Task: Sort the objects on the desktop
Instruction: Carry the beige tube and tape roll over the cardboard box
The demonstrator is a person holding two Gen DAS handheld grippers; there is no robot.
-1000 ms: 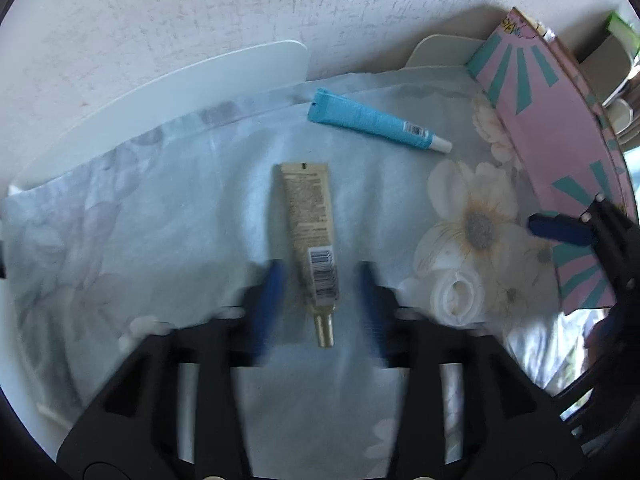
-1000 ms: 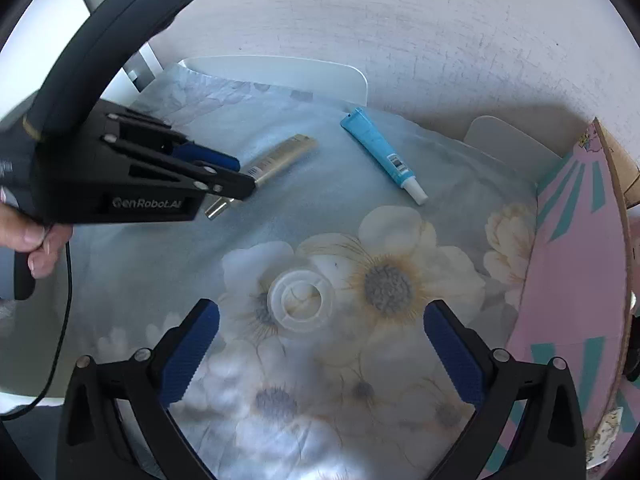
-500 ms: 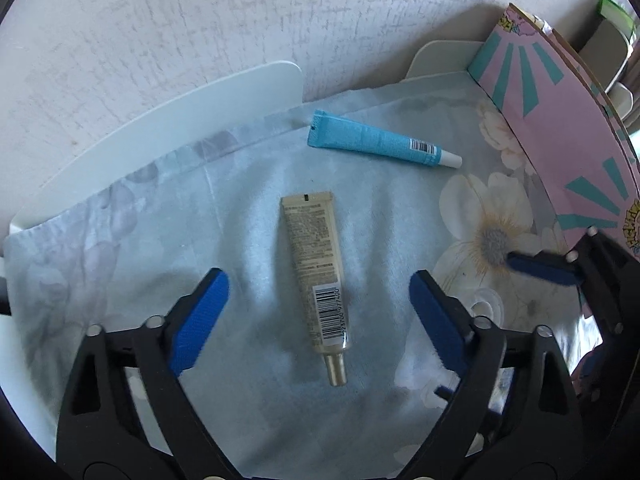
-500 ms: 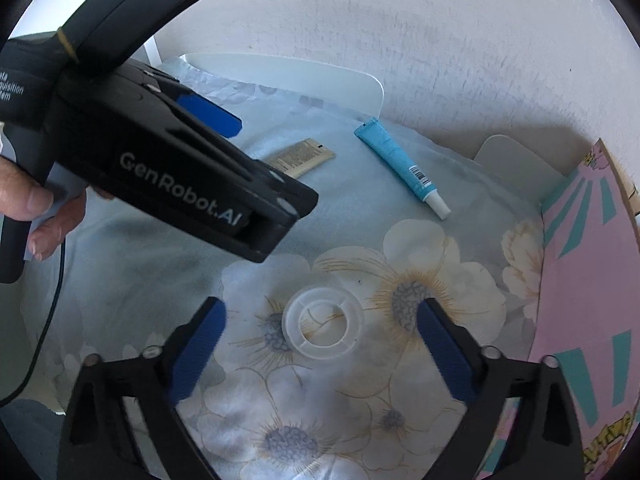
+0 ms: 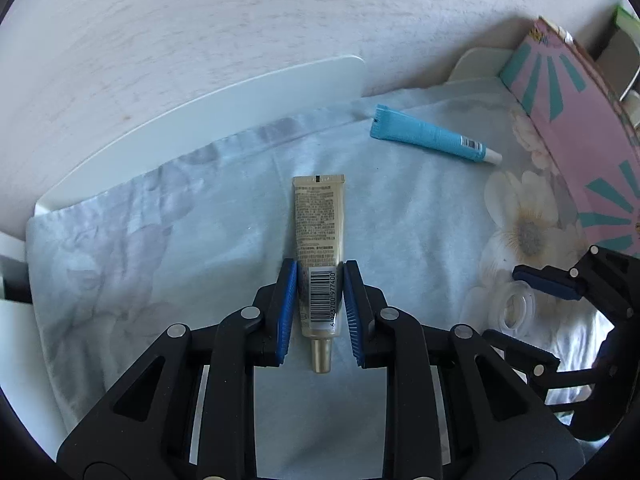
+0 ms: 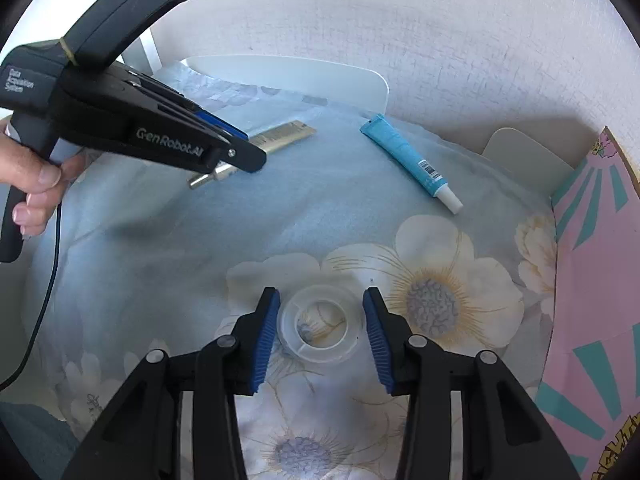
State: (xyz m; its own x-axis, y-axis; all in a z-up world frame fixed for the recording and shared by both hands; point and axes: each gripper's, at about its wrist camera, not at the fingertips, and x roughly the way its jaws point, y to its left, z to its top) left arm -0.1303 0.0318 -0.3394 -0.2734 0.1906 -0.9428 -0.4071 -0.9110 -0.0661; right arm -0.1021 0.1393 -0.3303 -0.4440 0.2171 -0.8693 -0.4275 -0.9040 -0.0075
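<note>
Right gripper point(image 6: 320, 340): jaws closing around a clear plastic tape-roll ring point(image 6: 320, 330) lying flat on the pale blue floral cloth point(image 6: 360, 240). Blue pads point(image 6: 266, 340) flanking the ring on both sides; slight gaps remaining, so no firm contact yet.

Left gripper point(image 5: 320, 312): jaws closing on the lower end of a beige-gold squeeze tube with barcode label point(image 5: 320, 248), just above its metallic cap. Pads point(image 5: 289, 308) touching the tube's edges at the tips, diverging toward the cap. Tube lying flat, crimped end pointing away toward the white panel point(image 5: 200, 120) at the cloth's far edge.

Beyond, untouched: a turquoise squeeze tube with white cap point(image 5: 432, 136), lying apart from both grippers near the wall point(image 5: 280, 20). At the right edge: a pink cardboard box with teal rays point(image 5: 580, 120), probably the sorting destination.

Risks, as judged from here:
- Ring: thin, smooth and possibly flexible; danger of bowing or popping out sideways under squeeze; danger of cloth getting pinched along with it.
- Beige-gold tube: contact only at pad tips on a soft, tapered body; danger of rotating or sliding out on lifting; excess force liable to push contents toward the cap.
- Grippers working close together; collision possible if lifted toward the box simultaneously.
</note>
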